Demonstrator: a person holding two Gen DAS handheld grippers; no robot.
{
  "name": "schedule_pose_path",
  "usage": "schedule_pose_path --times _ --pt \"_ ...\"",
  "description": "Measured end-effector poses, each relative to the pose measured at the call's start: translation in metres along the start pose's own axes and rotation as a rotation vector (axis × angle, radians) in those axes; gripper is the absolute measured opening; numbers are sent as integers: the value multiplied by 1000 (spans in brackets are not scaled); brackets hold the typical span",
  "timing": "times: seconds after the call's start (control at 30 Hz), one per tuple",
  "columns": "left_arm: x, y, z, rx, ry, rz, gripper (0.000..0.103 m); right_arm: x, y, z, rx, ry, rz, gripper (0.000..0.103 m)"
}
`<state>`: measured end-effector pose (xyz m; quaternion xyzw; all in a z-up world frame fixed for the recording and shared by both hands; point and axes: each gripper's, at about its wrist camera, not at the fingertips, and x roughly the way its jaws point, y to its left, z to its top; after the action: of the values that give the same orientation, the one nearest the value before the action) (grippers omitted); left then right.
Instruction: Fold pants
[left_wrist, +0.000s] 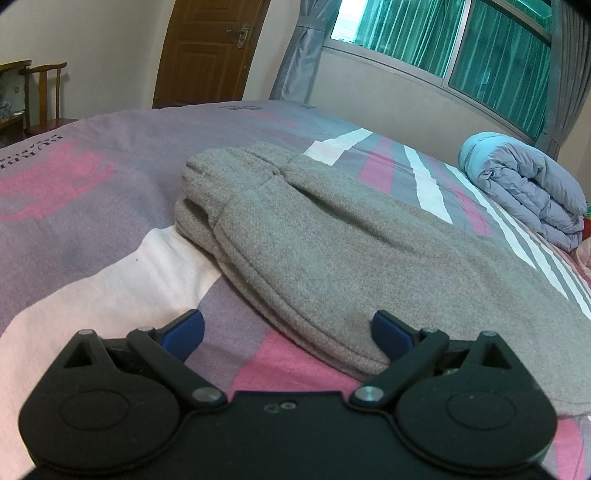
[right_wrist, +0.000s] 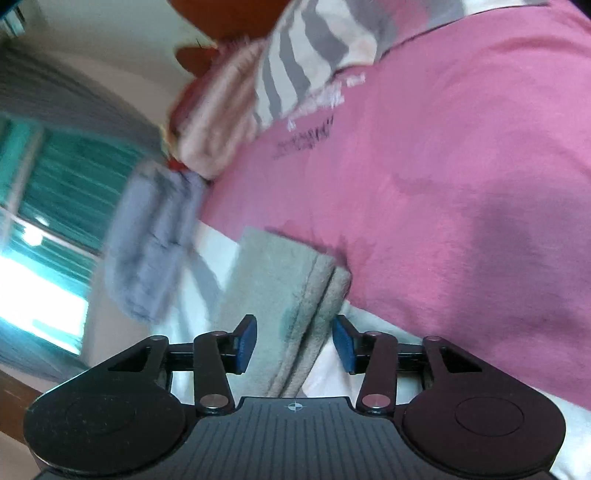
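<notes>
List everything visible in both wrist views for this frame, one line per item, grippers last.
pants: one pair, grey, folded on the bed, in front of both grippers
bedsheet: one, purple, pink and white blocks with stripes, under the pants
quilt: one, blue-grey, folded, far right of the bed by the window
door: one, brown wood, back wall
chair: one seen for sure, brown wood, far left
curtain: grey, tied, beside the window
window: one, green blinds behind it
left gripper: black with blue pads, open, low over the pants' near edge
right gripper: black with blue pads, open, straddling a pants edge; view blurred
</notes>
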<state>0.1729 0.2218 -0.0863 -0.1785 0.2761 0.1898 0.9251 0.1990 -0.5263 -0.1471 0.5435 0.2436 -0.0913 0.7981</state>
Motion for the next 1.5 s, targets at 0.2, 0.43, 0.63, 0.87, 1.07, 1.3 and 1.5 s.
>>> schedule_pose_path --times 0.2,0.43,0.63,0.87,1.07,1.3,1.5 --pt "0 0 -1 2 1 0 93 -2 72 1 -456 -74 -48 11" --pt "0 0 -1 -4 -2 -3 94 15 12 -10 -303 -68 -142 23" --pt "-23 12 4 -38 -106 -32 90 -48 36 -43 -338 -209 -61 50" --pt "-20 36 41 -98 -134 -113 47 -63 67 -103 -429 -166 29 55" --pt "7 57 54 -233 22 -60 47 -54 79 -111 -465 -153 -3 55" --pt "2 54 60 -169 -22 -58 34 -60 69 -109 -456 -146 -27 55" --pt "-8 43 58 -111 -71 -24 33 -56 67 -108 -442 -134 -43 55"
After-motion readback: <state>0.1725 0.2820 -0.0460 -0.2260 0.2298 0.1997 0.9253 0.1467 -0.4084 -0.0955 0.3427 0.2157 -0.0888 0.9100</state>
